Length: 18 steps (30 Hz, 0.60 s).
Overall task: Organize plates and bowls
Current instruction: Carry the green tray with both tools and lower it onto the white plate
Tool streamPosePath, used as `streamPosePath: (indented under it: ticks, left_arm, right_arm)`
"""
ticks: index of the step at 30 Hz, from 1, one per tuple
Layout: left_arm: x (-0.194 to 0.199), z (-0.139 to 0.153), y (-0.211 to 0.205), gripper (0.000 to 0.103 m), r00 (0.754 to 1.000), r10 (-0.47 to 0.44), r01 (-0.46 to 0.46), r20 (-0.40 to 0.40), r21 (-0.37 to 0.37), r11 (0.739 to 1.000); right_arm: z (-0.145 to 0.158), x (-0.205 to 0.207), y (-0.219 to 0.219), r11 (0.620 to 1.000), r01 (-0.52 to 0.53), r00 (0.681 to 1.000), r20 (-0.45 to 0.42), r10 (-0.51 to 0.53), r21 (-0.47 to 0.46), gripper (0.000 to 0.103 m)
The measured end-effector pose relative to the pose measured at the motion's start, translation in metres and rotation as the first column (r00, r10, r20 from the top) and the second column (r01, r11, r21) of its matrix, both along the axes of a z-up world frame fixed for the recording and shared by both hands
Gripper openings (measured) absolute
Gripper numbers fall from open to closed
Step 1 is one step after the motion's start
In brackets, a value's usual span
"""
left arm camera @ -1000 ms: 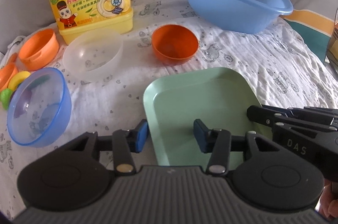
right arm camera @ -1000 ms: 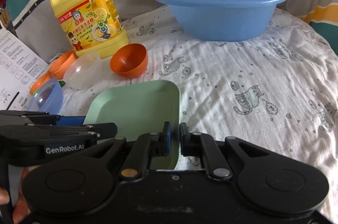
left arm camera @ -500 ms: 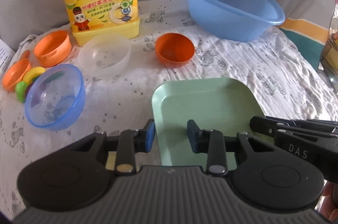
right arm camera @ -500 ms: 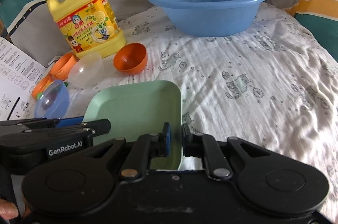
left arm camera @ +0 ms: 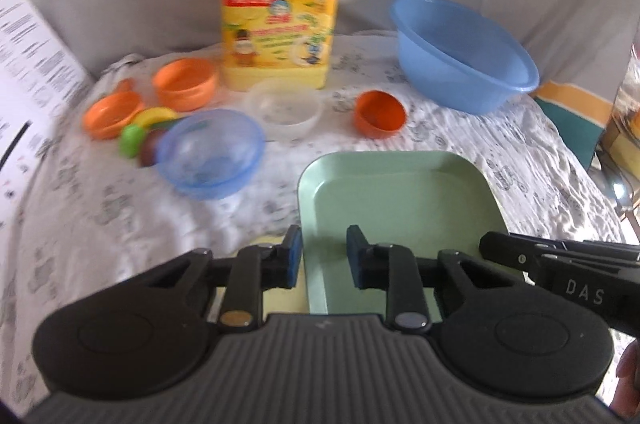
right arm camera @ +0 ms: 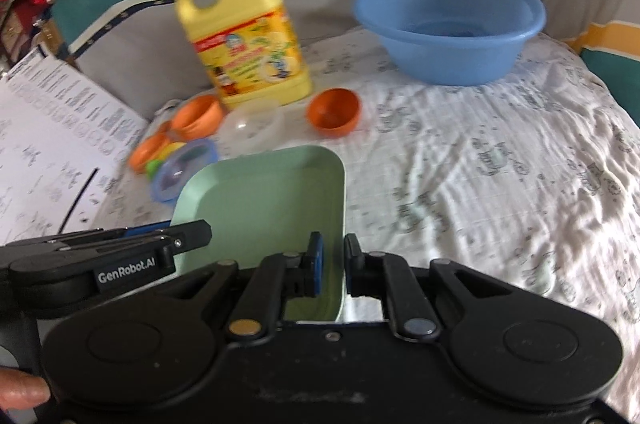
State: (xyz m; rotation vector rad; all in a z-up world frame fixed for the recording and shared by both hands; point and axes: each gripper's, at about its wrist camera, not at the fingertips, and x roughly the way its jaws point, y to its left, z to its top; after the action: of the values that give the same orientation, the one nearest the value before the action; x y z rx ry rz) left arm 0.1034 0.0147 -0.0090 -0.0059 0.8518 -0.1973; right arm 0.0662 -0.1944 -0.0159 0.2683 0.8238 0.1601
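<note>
Both grippers, left gripper (left arm camera: 320,256) and right gripper (right arm camera: 331,264), clamp my square pale-green plastic plate (left arm camera: 400,200) by opposite rims, keeping it level.

Detergent jug (left arm camera: 280,20) label blurred, unreadable; printed sheet (right arm camera: 52,144) cut off by left edge.
</note>
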Motion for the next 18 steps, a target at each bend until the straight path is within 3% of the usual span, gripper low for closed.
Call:
streamPosePath:
  ticks: [9,18]
  left_arm:
    - [-0.047,0.019,0.059,0.021,0.995,0.092,-0.092,0.023,-0.004,0.996]
    - [-0.088,0.019,0.117,0.021,0.985,0.171,-0.172,0.016,0.018,0.985]
  right_arm:
    - [0.019,-0.029,0.055,0.993,-0.115,0.993,-0.007,0.115,-0.016,0.012]
    - [0.015,-0.054,0.122,0.968,-0.25,0.966,-0.076,0.248,-0.028,0.012]
